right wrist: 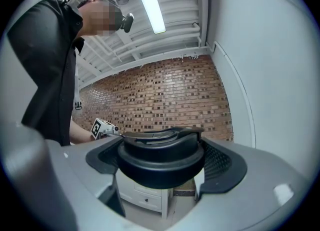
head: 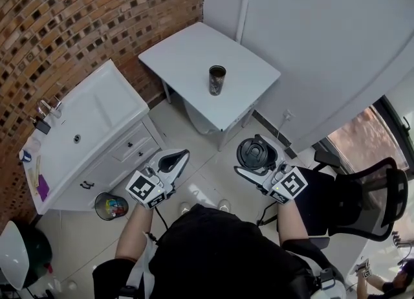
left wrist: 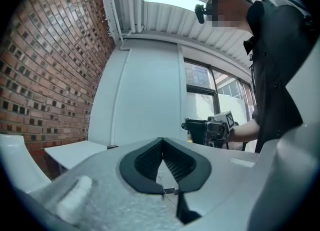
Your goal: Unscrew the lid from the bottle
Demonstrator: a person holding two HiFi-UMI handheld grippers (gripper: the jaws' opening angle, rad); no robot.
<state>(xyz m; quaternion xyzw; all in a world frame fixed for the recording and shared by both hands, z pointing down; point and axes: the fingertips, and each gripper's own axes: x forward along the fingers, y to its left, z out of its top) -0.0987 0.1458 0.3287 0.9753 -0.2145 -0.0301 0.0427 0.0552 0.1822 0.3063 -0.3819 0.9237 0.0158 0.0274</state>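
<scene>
The left gripper (head: pixel 173 162), at eight o'clock in the head view, has its ribbed dark jaws pressed together on nothing. At twelve o'clock the bottle (head: pixel 217 80), a dark patterned cylinder, stands upright and open-mouthed on the smooth white bench (head: pixel 187 58), so the unscrewing looks done. At four o'clock the right gripper (head: pixel 257 160) clamps the round black lid (head: pixel 256 151), which next needs a flat resting spot.

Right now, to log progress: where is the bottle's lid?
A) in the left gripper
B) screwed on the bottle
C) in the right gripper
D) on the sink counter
C: the right gripper is shut on the black lid, while the bottle stands open-topped on the white table.
</scene>
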